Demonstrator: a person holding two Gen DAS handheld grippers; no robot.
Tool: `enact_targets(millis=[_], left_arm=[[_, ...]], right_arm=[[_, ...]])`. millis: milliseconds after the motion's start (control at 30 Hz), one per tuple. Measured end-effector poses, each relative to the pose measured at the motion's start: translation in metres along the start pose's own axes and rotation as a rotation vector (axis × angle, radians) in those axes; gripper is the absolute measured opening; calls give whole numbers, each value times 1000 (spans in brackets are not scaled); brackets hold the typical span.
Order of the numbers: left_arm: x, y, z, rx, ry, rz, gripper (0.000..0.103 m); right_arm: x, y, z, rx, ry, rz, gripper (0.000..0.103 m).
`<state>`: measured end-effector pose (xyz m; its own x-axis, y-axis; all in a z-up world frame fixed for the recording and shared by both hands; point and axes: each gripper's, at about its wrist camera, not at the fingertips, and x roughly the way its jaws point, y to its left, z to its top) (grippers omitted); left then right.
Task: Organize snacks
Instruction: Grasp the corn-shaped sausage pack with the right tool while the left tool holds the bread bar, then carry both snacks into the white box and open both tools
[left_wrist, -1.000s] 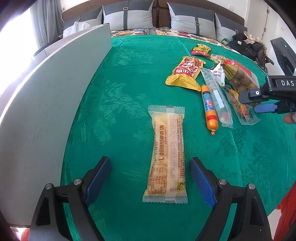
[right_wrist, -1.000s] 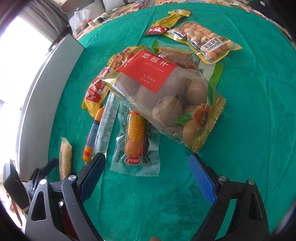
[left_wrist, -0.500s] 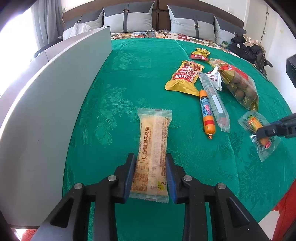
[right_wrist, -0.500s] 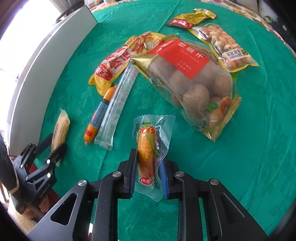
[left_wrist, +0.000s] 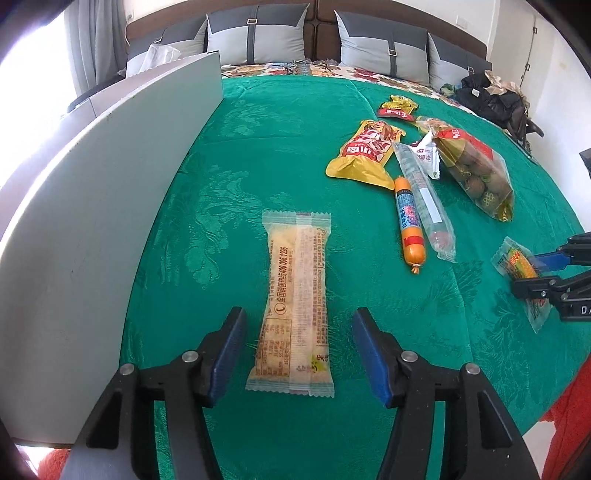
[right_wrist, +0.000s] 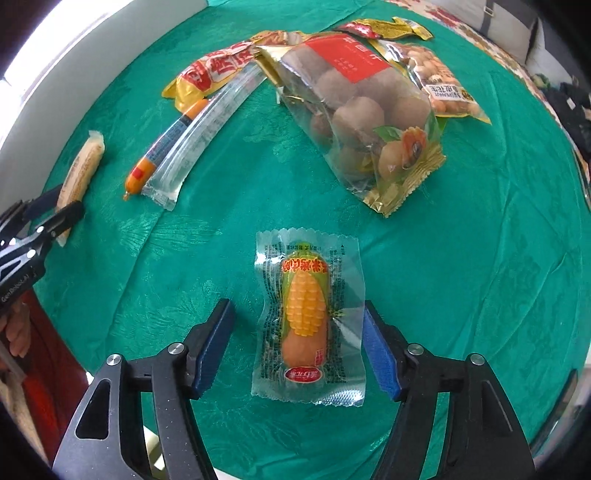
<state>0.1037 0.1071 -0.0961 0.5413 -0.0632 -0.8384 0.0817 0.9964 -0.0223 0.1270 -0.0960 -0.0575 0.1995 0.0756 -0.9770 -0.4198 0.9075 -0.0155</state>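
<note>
Corn sausage packet (right_wrist: 308, 321) lies lengthwise between the opening right gripper (right_wrist: 295, 347).

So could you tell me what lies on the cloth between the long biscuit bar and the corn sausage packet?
In the left wrist view, the orange sausage stick and a clear tube packet lie between the biscuit bar and corn sausage packet.

Wrapped snacks (left_wrist: 295, 302) — flat, scattered

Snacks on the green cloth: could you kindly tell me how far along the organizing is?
Early. Set apart: the wafer bar between the opening left gripper and the corn sausage between the opening right gripper; neither gripped. Left: the sausage stick, longan bag and peanuts, clustered.
</note>
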Motion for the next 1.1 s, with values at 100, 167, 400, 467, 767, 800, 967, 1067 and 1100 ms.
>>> enact_targets(millis=[100,167,400,467,767,800,967,1067,1100], left_arm=[[-2,0,2,7,-2,-21,29],[-3,10,2,-49,2,-75,29],[-24,33,4,-225,-31,-281,28],[-32,34,3,-252,-43,-316,28],[-27,33,1,-241,-30,-283,28],[-27,35,1,-242,-34,-277,28],[-24,41,2,-259,-36,-276,28],[-24,40,1,-252,-34,-273,29],[-25,39,1,-247,-35,-271,29]], right_arm=[[-10,-8,-3,43,8,26,32],[-27,-17,-7,83,-30,57,23],[-54,-42,-27,164,-102,136,4],[-49,-42,-26,190,-113,151,4],[-30,-27,-12,-20,-46,-63,60],[-31,-26,-13,-40,-49,-81,62],[-28,-9,-21,-99,-48,3,66],[-14,-2,-18,-132,-25,19,49],[-12,-8,-15,-90,-7,51,46]])
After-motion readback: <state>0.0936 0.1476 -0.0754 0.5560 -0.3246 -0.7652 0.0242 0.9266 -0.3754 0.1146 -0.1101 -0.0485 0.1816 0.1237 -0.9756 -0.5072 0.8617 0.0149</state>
